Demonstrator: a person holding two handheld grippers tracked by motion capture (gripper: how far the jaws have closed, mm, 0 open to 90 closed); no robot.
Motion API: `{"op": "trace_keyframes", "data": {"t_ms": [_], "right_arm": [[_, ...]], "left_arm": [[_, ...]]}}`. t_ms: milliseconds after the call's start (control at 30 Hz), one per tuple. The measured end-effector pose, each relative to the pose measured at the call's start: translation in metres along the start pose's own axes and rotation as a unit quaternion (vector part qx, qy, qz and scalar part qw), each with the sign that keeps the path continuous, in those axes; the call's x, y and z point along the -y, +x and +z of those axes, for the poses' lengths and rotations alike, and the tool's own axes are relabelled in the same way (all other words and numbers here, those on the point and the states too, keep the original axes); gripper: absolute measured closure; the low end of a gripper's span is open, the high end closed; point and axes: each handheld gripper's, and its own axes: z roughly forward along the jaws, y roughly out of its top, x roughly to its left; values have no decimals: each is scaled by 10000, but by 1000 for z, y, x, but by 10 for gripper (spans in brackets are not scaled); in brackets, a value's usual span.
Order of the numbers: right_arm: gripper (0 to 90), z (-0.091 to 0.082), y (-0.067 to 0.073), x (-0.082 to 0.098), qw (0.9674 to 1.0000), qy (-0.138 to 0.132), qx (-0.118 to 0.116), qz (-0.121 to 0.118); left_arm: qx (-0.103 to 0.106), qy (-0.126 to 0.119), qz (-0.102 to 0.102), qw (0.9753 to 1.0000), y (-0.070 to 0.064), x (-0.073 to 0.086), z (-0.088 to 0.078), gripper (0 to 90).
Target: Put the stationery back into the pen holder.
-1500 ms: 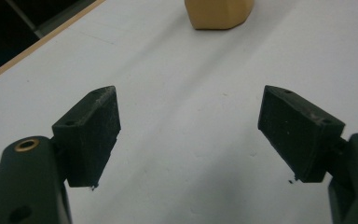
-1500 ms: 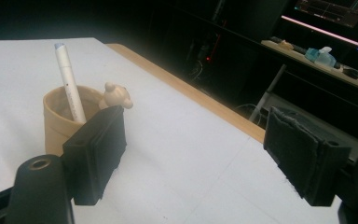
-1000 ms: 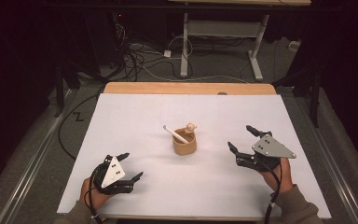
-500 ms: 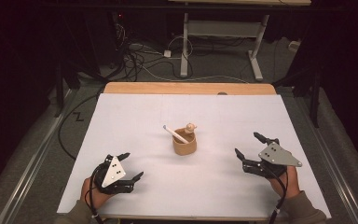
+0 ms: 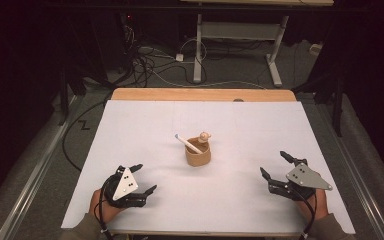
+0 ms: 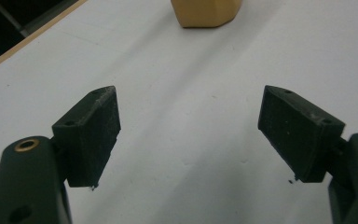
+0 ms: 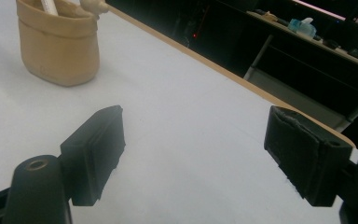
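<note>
The small tan cup [image 5: 198,155], mid-table, is judged light and stiff. It is best gripped across its wall. The left gripper [image 5: 139,181] and right gripper [image 5: 276,165] are held spread wide, empty.

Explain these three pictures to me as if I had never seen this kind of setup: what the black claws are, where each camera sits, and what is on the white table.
There is no robot here. A person holds a tool in each hand: the left hand-held gripper and the right hand-held gripper, each with two black jaws and a grey three-cornered plate on top.

The high view looks down from above the person's side, with the forearms coming in from the bottom. The other two pictures come from small cameras riding on each tool, looking along its own jaws: the left one and the right one.

On the white table stands one tan cup, between the two tools and a little farther from the person. A white stick and a small tan knobbed piece poke out of its top; what they are is hard to tell.

Both tools stand open and hold nothing.
</note>
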Motion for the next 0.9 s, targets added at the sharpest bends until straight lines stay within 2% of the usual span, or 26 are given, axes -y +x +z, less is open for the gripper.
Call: {"op": "trace_keyframes", "data": {"t_ms": [67,133,267,367,900], "right_arm": [[205,-2,0,6,10000,16,-23,42],[206,-5,1,9,10000,51,2,-16],[207,-12,3,19,9999,84,-1,131],[207,-14,7,24,9998,188,-26,25],[216,-17,15,21,9998,82,-146,-58]], "left_arm": [[-4,-9,-15,10000,0,0,0,201],[-9,-14,-21,10000,0,0,0,200],[-29,26,58,10000,-2,-1,1,200],[-45,33,81,10000,-3,-2,0,200],[-49,17,138,9999,-4,-1,-3,200]]}}
